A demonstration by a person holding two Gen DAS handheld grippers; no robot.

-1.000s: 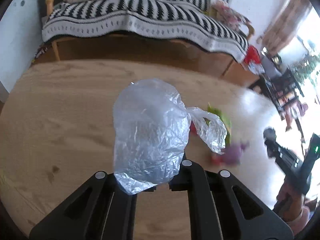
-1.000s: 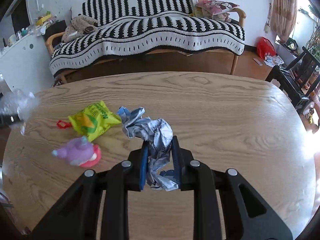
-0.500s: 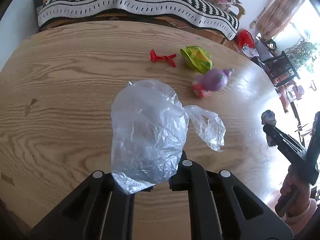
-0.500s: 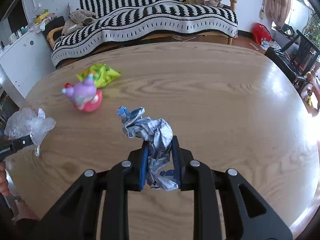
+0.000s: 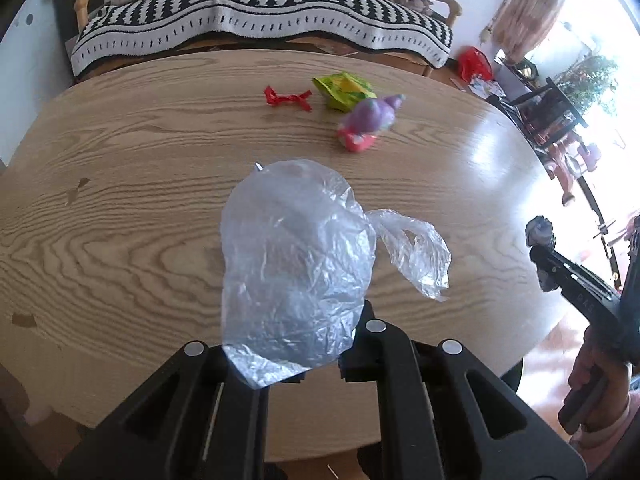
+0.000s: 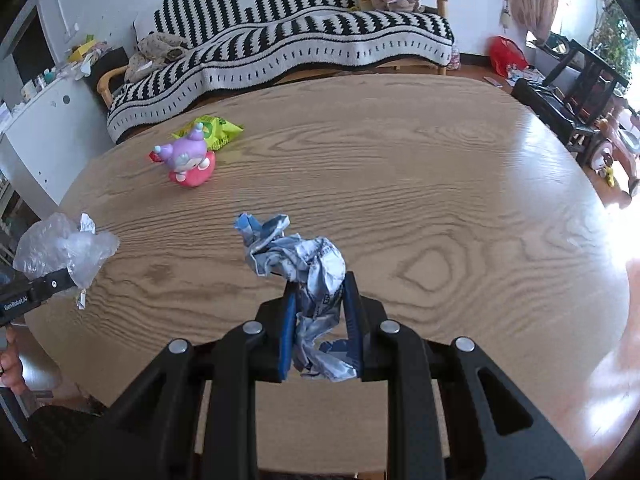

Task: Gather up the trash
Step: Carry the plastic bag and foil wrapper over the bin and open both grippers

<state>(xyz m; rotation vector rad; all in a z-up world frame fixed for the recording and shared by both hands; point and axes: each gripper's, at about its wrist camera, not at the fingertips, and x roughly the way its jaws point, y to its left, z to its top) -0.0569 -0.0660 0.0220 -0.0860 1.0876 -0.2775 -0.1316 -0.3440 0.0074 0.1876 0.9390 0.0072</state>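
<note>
Meanwhile, left fingers [image 5: 320, 364] loosen around a clear bag [image 5: 296, 264], right fingers [image 6: 320, 336] clamp crumpled paper [image 6: 308, 272], toy [image 6: 186, 162] beyond.

left wrist: steeply downward | right wrist: same | shared: table [image 5: 120, 200]

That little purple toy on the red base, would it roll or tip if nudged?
The purple toy probably rocks or tips: its red base looks rounded and it already leans on the table. It looks like hollow plastic, so likely light and easily slid.

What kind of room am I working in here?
Most likely a home living room: a sofa under a striped throw, a wooden table with a toy figure, and a curtained window.
</note>
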